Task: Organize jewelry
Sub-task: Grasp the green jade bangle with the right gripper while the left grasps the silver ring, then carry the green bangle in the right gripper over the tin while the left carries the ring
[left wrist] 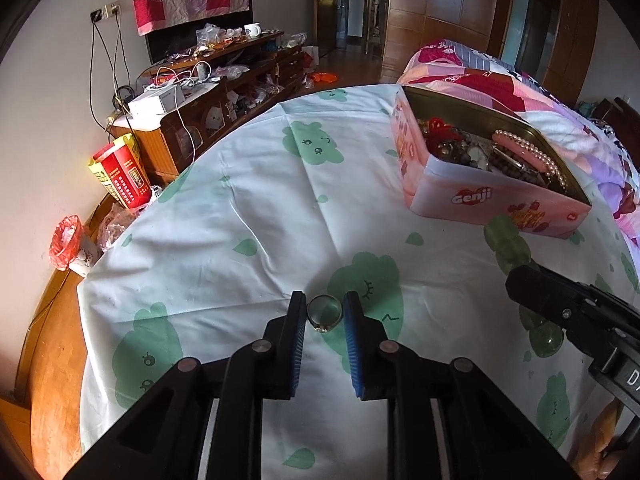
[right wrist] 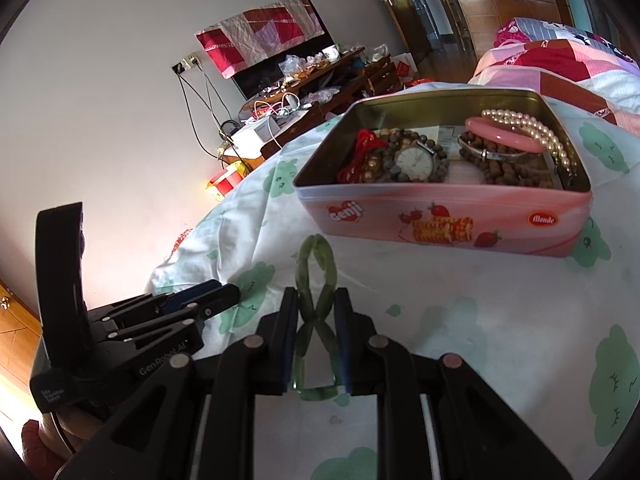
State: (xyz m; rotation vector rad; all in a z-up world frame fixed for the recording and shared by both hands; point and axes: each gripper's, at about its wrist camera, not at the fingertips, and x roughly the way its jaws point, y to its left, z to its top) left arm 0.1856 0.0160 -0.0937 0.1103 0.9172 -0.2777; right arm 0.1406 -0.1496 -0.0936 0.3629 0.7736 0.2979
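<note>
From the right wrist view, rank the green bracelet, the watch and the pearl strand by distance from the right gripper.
1. Green bracelet: pinched between the right gripper fingers.
2. Watch: ahead, middle of the pink tin.
3. Pearl strand: the tin's far right corner.

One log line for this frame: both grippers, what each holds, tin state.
left gripper: shut on ring | right gripper: shut on jade bracelet | tin: open, holds jewelry | both low over sheet

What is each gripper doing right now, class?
Left gripper: shut on the ring.
Right gripper: shut on the green bracelet.
</note>
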